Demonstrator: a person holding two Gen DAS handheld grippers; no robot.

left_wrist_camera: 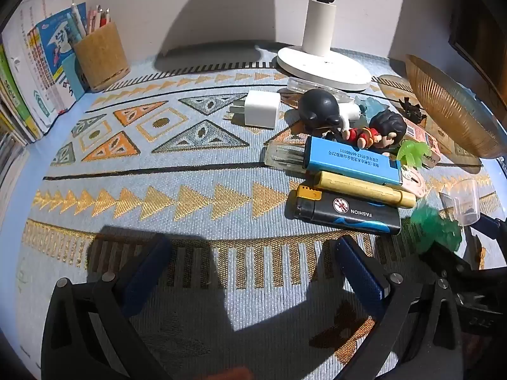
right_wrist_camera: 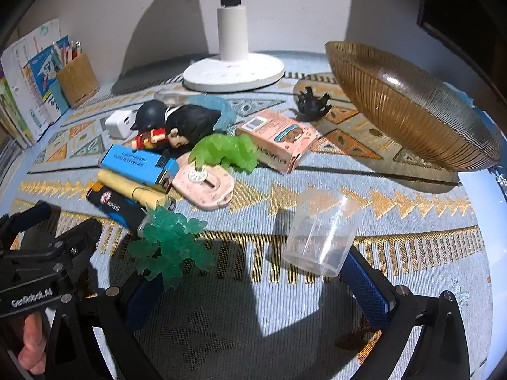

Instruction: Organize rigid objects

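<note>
Small items lie heaped on a patterned cloth: a black lighter [left_wrist_camera: 347, 213], a yellow marker [left_wrist_camera: 364, 189], a blue lighter [left_wrist_camera: 351, 160], a white charger [left_wrist_camera: 261, 109] and dark-haired figurines [left_wrist_camera: 320, 107]. My left gripper [left_wrist_camera: 253, 266] stands open over bare cloth, just short of the black lighter. In the right wrist view, my right gripper [right_wrist_camera: 253, 281] is open too. A clear plastic cup [right_wrist_camera: 321, 232] lies by its right finger and a teal translucent figure [right_wrist_camera: 172, 248] by its left finger. Beyond sit a green translucent toy [right_wrist_camera: 226, 152], a pink box [right_wrist_camera: 277, 139] and an amber ribbed glass bowl [right_wrist_camera: 412, 107].
A white lamp base [left_wrist_camera: 323, 66] stands at the back against the wall. A cork pen holder [left_wrist_camera: 101, 53] and upright books [left_wrist_camera: 35, 69] fill the back left corner. A pink flat tag [right_wrist_camera: 206, 186] and a small black figure [right_wrist_camera: 312, 103] also lie on the cloth.
</note>
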